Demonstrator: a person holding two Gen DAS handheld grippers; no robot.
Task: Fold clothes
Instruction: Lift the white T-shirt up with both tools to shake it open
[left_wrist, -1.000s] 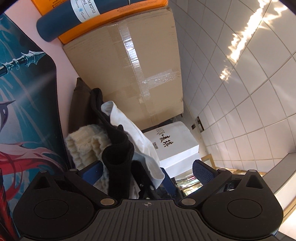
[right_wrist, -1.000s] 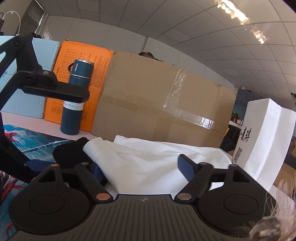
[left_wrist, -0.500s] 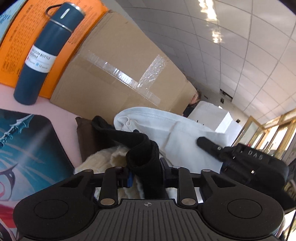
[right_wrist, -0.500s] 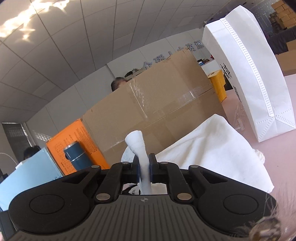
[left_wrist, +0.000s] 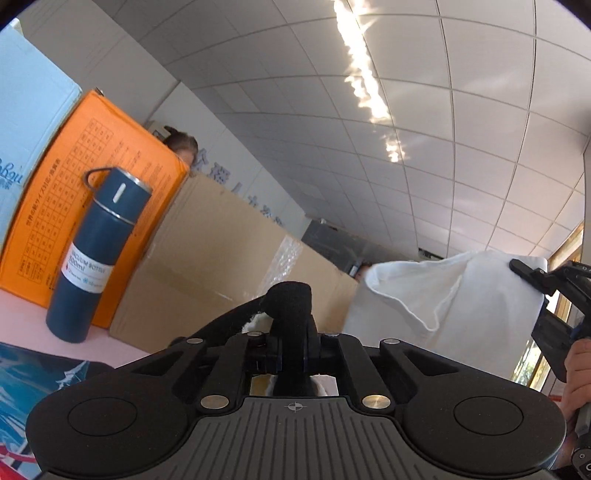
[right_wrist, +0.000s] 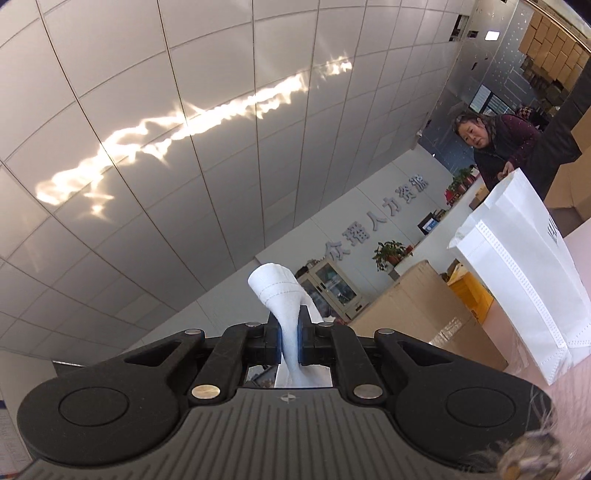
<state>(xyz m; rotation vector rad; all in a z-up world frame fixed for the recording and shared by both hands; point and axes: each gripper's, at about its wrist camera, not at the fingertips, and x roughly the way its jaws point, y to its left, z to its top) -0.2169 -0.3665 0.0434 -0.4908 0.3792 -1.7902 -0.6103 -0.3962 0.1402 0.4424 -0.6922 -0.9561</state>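
Between the closed fingers of the left gripper (left_wrist: 291, 350) a bunched fold of black garment (left_wrist: 290, 301) stands up as a thick roll, and a bit of cream knit (left_wrist: 255, 319) shows just behind it. The right gripper (right_wrist: 290, 345) is likewise clamped, on a twisted edge of white garment (right_wrist: 277, 291) with a stitched hem rising above its pads.

Both cloths look soft and limp: the white one hangs in loose drapes and is probably light, while the black seems thicker and spongier, so it likely fills the jaws more and slips less. Neither has any stiffness to hold a shape. A hem, shoulder seam or corner would give a truer hold than a mid-cloth bunch, which tends to drag the rest along crumpled.

The left wrist view alone shows the white garment (left_wrist: 443, 295) at large, lifted clear and hanging from the right gripper (left_wrist: 535, 275), with the person's hand (left_wrist: 578, 373) on that tool. It also shows the blue flask (left_wrist: 98, 254), the orange box (left_wrist: 74, 192) and the cardboard box (left_wrist: 207, 258) on the pink table (left_wrist: 26, 325). The right wrist view points mostly at the ceiling, showing a white bag (right_wrist: 517, 266) and a person (right_wrist: 495, 147) across the room. How the clothes lie on the table, neither view shows.
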